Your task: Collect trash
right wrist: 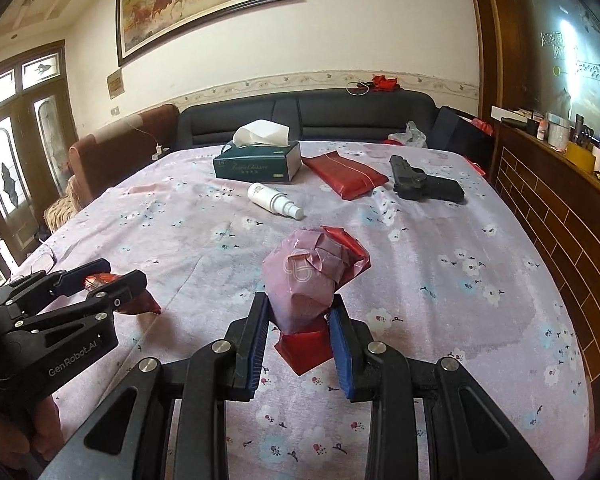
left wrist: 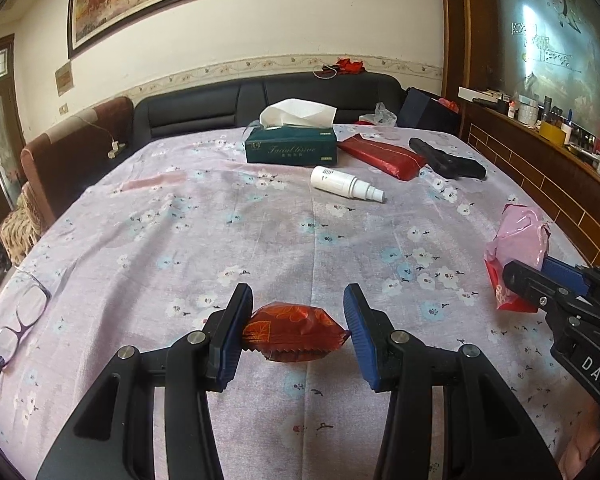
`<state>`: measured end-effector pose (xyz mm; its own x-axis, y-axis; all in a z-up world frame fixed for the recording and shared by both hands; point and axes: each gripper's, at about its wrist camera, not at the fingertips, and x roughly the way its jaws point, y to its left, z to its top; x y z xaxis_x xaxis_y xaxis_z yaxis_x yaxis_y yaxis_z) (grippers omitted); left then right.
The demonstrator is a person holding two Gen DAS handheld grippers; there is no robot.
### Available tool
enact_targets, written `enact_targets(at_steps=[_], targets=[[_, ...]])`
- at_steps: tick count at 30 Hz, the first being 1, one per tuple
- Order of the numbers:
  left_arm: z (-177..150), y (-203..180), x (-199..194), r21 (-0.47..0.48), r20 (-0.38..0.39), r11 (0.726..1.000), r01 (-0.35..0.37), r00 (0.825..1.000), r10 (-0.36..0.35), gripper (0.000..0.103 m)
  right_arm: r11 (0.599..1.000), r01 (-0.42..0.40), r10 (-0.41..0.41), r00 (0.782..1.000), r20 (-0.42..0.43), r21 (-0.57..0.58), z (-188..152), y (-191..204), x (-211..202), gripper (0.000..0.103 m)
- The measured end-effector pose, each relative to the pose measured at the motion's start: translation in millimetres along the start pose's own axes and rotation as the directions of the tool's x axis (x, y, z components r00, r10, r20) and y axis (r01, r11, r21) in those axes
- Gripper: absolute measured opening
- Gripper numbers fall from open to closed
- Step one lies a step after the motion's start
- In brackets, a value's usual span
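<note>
Two wrappers: one red (left wrist: 296, 334), one pink-and-red (right wrist: 314, 280), each in a gripper.

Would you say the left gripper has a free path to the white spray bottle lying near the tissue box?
Probably not yet. The cloth between is bare, but the left gripper already holds a red snack wrapper between its fingers, so it would need to drop that before taking the white spray bottle.

A table under a pale floral cloth (left wrist: 220, 208) bears a green tissue box (left wrist: 290, 148), a white spray bottle (left wrist: 346, 184) (lying down), a red packet (left wrist: 380, 154) and a black toy pistol (left wrist: 446, 159). Spectacles (left wrist: 18, 320) lie at its left edge.
</note>
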<state>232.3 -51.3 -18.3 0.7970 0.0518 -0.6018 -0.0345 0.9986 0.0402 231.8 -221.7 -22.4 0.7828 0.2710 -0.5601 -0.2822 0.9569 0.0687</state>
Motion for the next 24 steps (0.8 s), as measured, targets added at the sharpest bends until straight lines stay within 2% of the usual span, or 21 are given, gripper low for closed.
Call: enact_targets(at_steps=[24], targets=[[-1.0,-7.2,-3.6,0.037,0.028,0.999,-0.017,0.999,0.016,0.046,1.000,0.013,-0.013,1.000,0.004,0.006,0.9,-2.8,-1.9,0.032]])
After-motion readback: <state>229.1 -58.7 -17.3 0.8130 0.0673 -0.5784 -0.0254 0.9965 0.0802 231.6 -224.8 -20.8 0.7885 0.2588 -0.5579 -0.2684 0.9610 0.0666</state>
